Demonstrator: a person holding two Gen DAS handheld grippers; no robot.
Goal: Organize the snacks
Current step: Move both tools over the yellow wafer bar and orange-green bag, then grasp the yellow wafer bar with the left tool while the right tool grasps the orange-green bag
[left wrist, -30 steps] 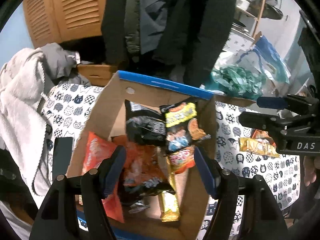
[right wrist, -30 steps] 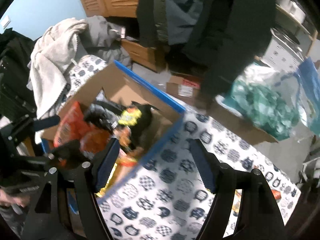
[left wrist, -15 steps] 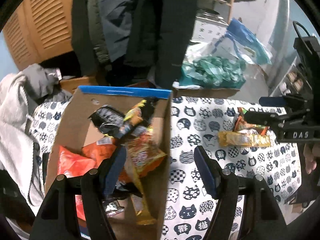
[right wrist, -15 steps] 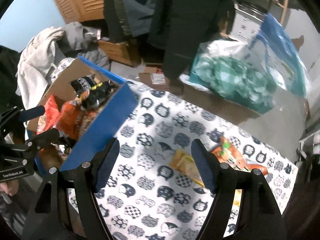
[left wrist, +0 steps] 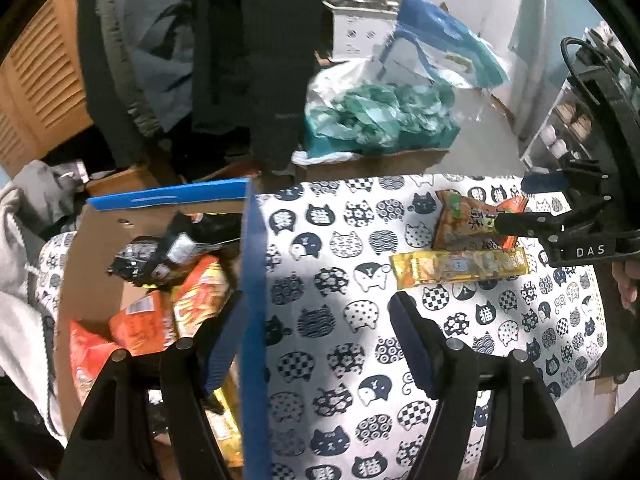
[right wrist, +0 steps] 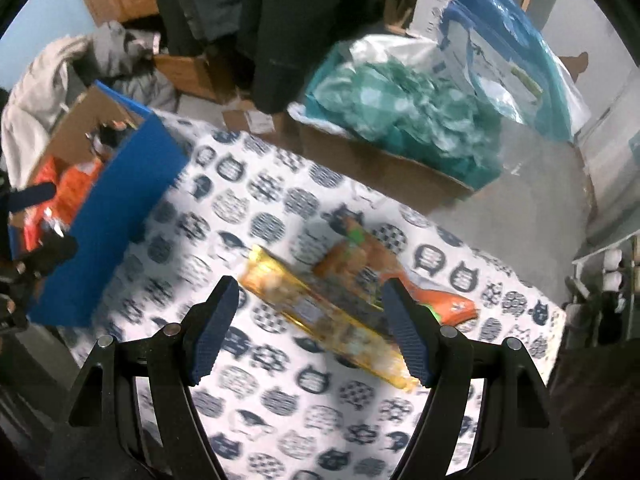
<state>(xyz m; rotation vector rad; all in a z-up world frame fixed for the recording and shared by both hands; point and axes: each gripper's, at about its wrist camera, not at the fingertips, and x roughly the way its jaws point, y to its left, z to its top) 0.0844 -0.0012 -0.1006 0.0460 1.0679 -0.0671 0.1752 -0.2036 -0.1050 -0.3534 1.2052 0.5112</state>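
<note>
Right gripper: I see my right gripper (right wrist: 310,330) spread wide with nothing clasped, black angular arms ending in dark blue ribbed pads, hanging over the snacks on the table; the view is blurred
Left gripper: my left gripper (left wrist: 316,344) is likewise released and empty, its ribbed blue pads straddling the blue wall of the box, one pad over the box interior and one over the cloth
Tablecloth: a flat white tablecloth (left wrist: 340,360) printed all over with round navy cat faces in checks, waves and dots
Yellow packet: a long, narrow, glossy yellow packet (right wrist: 320,316) lies flat on the cloth, running diagonally between my right pads from this view; I cannot tell if a pad touches it
Orange packets: just beyond it, touching or overlapping its far edge, a crinkly orange packet (right wrist: 352,260) with green print, and a second orange one (right wrist: 444,304) poking out to the side
Box: a cardboard box (left wrist: 252,280), plain brown inside and blue outside, stands on the cloth to the left, well apart from the loose packets
Boxed snacks: a heap of shiny foil bags (left wrist: 160,304), orange, red and black, crumpled together inside it
Farther back: a soft pale towel (right wrist: 36,92), a carton of rumpled teal cloth (right wrist: 400,120), dark hanging coats (left wrist: 256,60) and slatted wooden doors (left wrist: 36,92)
</note>
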